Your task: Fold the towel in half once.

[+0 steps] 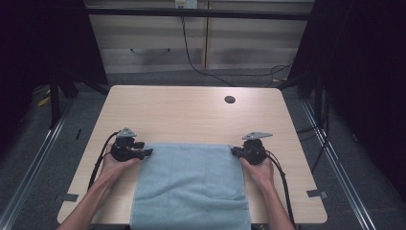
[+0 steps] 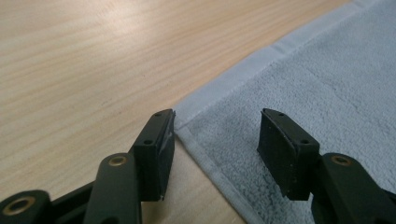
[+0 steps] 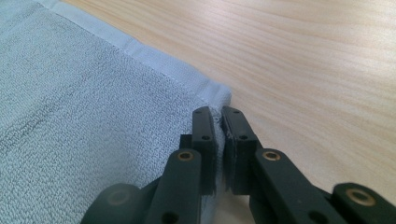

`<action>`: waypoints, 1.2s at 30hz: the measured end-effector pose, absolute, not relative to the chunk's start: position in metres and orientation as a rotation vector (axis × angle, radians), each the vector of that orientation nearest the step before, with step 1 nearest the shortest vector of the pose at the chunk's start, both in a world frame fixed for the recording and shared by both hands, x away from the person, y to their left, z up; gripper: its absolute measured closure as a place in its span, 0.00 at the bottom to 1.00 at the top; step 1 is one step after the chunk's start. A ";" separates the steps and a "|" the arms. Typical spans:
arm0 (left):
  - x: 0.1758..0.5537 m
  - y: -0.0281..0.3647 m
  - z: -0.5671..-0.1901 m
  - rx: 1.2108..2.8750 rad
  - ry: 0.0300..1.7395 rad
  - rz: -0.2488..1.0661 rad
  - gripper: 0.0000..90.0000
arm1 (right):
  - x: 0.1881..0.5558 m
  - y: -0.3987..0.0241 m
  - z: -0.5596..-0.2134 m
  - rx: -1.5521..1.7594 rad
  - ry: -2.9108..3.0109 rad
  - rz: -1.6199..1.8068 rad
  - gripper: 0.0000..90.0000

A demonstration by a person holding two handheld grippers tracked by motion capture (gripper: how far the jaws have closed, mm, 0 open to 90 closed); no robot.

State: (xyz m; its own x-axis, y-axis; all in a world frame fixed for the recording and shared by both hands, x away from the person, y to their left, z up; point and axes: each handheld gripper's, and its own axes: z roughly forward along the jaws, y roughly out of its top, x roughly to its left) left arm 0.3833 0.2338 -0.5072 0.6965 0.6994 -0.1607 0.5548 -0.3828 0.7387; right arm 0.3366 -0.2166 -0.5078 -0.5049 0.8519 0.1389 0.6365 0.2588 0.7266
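A light blue towel [image 1: 191,184] lies flat on the wooden table [image 1: 191,110], its near end hanging over the front edge. My left gripper [image 1: 148,152] sits at the towel's far left corner. In the left gripper view the jaws [image 2: 217,126] stand wide apart, and the hemmed corner of the towel [image 2: 317,84] lies between them untouched. My right gripper [image 1: 233,151] is at the far right corner. In the right gripper view its jaws [image 3: 219,116] are pinched together on the towel's [image 3: 84,107] hemmed edge.
A dark round cable hole [image 1: 230,99] sits in the tabletop toward the far right. Bare wood stretches beyond the towel and beside both hands. Behind the table stands a pale cabinet [image 1: 153,43], and cables [image 1: 201,67] trail over the floor.
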 end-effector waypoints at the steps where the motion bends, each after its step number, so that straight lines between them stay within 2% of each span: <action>1: 0.383 0.233 -0.507 2.082 0.957 0.233 0.50 | 0.336 -0.217 -0.508 1.375 2.251 1.092 0.94; 3: 0.379 0.231 -0.506 2.117 0.930 0.252 0.50 | 0.335 -0.217 -0.508 1.374 2.253 1.093 0.94; 5: 0.373 0.228 -0.505 2.148 0.890 0.267 0.57 | 0.334 -0.217 -0.508 1.380 2.252 1.103 0.94; 7: 0.368 0.226 -0.506 2.160 0.825 0.229 0.79 | 0.332 -0.219 -0.509 1.392 2.247 1.131 0.94; 9: 0.367 0.225 -0.504 2.167 0.832 0.192 0.91 | 0.329 -0.219 -0.508 1.393 2.250 1.166 0.94; 10: 0.367 0.226 -0.504 2.163 0.844 0.194 0.94 | 0.328 -0.220 -0.507 1.395 2.247 1.185 0.94; 16: 0.370 0.238 -0.484 1.988 0.887 0.116 0.96 | 0.321 -0.227 -0.480 1.366 2.179 1.332 0.95; 26: 0.374 0.245 -0.408 1.842 0.810 0.170 0.95 | 0.321 -0.230 -0.398 1.217 2.056 1.485 0.95; 36: 0.410 0.248 -0.323 1.710 0.821 0.307 0.96 | 0.353 -0.236 -0.301 1.117 1.914 1.539 0.95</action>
